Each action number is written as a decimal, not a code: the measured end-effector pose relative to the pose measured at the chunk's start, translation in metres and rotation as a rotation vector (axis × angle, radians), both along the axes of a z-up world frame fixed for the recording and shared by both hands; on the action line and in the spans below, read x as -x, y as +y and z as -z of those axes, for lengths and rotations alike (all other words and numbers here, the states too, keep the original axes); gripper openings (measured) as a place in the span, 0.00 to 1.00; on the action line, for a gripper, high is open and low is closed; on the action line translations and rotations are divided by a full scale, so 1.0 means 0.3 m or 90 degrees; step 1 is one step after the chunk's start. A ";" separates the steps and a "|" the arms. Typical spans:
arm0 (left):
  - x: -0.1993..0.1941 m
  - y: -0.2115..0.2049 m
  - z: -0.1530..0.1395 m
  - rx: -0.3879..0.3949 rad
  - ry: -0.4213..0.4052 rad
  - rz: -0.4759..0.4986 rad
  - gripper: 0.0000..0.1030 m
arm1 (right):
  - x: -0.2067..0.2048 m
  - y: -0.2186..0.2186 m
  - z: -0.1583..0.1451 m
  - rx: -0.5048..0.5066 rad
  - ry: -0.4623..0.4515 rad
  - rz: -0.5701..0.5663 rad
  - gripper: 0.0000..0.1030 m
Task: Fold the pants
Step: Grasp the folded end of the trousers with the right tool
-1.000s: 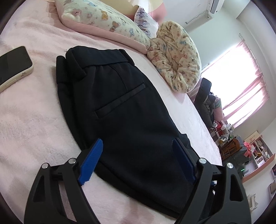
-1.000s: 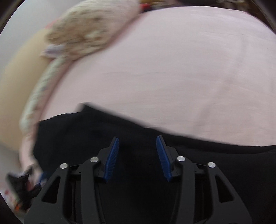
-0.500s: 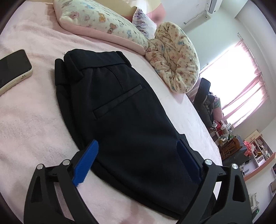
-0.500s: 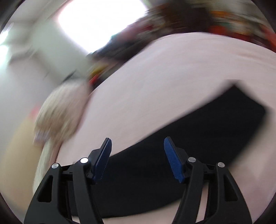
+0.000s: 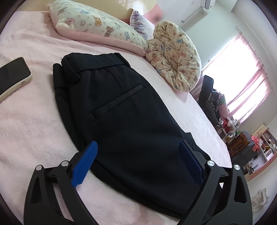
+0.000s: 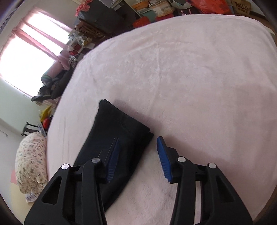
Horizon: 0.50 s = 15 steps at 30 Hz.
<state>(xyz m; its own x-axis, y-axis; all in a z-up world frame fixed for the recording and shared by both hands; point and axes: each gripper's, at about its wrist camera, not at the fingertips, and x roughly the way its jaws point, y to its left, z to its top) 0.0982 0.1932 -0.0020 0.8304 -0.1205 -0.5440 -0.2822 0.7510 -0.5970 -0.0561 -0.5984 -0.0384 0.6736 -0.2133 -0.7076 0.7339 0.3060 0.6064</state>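
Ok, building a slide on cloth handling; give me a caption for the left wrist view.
Open left gripper poised over black pants on a pink blanket, phone alongside.

Your left gripper's frame is covering the pants' near edge. The phone is running off the picture's left side. In your right view, your gripper is hiding the pants' near part, and the shelf clutter is blurring beyond telling.

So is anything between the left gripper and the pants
Nothing visible. The left gripper is open right over the near end of the folded pants. The phone lies off to the side on the bed.
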 end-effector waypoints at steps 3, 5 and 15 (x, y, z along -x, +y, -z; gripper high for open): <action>0.000 -0.007 0.001 -0.009 0.001 -0.001 0.93 | 0.025 -0.019 0.013 -0.024 -0.024 0.041 0.46; -0.003 -0.014 0.000 -0.016 0.002 -0.003 0.95 | 0.046 -0.016 0.030 -0.038 -0.059 0.061 0.45; -0.012 -0.030 -0.004 -0.030 0.006 -0.004 0.98 | -0.009 -0.105 0.073 -0.081 -0.179 0.014 0.11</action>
<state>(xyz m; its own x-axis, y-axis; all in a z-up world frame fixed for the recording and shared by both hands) 0.1017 0.1841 -0.0009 0.8261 -0.0892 -0.5565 -0.2927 0.7759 -0.5589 -0.0533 -0.6300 -0.0601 0.8427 -0.1523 -0.5164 0.5380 0.2004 0.8188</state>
